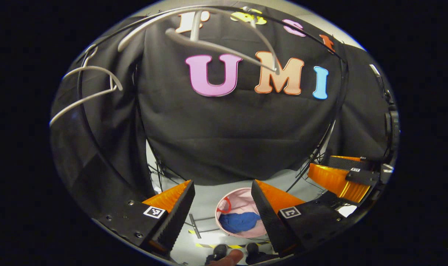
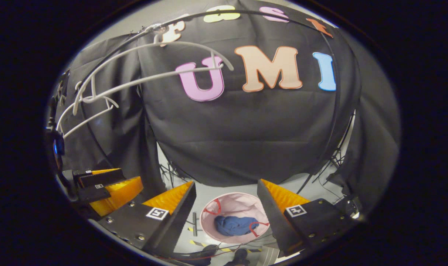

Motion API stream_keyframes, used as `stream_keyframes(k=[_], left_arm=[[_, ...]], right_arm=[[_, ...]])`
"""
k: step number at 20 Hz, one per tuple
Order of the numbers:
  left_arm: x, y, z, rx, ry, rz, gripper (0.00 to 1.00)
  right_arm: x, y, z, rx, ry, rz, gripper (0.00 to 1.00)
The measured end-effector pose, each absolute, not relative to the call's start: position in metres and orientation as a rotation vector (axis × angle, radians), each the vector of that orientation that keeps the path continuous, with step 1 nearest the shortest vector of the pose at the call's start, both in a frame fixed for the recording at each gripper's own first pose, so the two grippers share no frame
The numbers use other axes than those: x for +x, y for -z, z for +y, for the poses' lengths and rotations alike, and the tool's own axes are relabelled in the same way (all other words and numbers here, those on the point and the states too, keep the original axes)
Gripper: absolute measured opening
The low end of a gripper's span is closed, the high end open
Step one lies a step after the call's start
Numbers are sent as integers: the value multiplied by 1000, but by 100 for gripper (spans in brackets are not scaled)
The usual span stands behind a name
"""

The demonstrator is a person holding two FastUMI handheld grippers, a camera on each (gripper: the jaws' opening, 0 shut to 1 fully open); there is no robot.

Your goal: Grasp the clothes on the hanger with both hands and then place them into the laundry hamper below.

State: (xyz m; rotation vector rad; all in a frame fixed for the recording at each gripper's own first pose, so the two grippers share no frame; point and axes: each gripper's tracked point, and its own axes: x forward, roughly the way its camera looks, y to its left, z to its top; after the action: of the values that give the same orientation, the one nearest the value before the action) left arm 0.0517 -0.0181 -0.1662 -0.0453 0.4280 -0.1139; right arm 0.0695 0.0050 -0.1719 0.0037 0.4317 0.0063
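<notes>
Blue clothes (image 2: pixel 234 225), pink hamper (image 2: pixel 233 207)

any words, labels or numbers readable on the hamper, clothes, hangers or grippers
No readable text on any of them.
Hamper, blue garment, hangers: no print visible.
Left gripper, right gripper: square black-and-white markers, patterns rather than words.
</notes>
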Motion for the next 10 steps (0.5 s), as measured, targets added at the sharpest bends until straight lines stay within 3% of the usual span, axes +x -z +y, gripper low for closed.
stream_keyframes(k=[7,10], left_arm=[[24,125,-12,-47,161,327,94],[16,96,-5,-43,140,241,96]], right_arm=[[48,115,5,-41,70,270,99],[43,93,14,-43,45,215,99]])
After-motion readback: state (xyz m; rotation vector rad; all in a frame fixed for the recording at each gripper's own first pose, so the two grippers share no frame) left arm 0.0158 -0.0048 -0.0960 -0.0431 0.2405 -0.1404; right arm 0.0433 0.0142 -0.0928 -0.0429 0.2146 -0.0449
